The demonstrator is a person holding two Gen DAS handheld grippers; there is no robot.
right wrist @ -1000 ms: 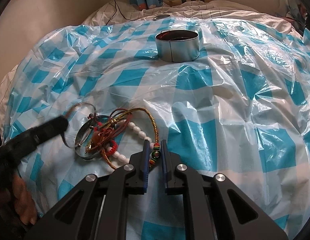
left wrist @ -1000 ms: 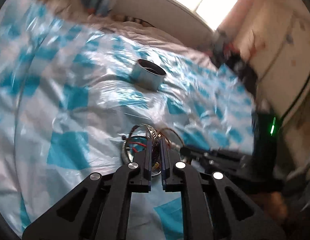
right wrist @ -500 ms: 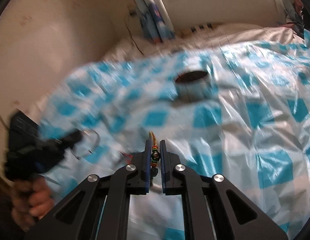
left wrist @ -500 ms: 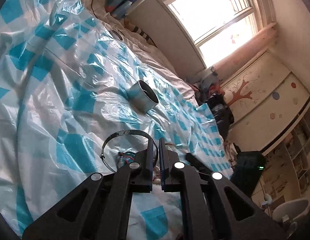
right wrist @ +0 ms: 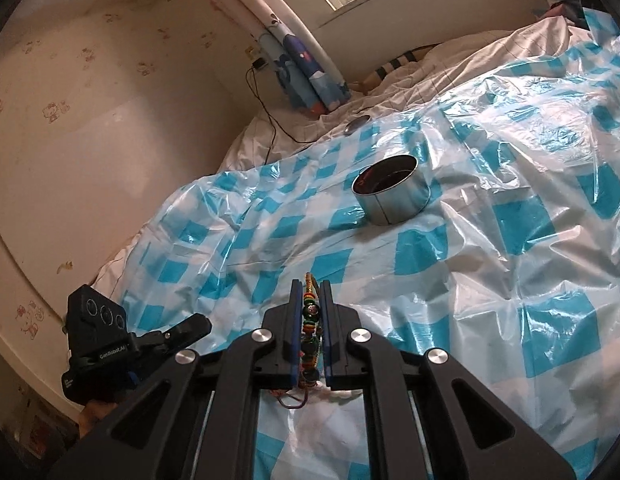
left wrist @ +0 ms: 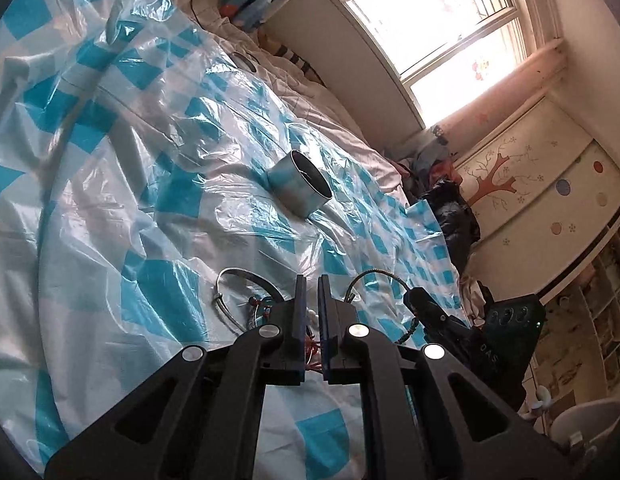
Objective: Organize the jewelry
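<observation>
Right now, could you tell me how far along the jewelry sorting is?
Early on. Done: the metal tin seems to hold something dark red already, though I cannot tell what. In hand: the right hand-held gripper is shut on a beaded bracelet. Left: a silver bangle and tangled pieces lie on the checked sheet by the shut left hand-held gripper.
</observation>
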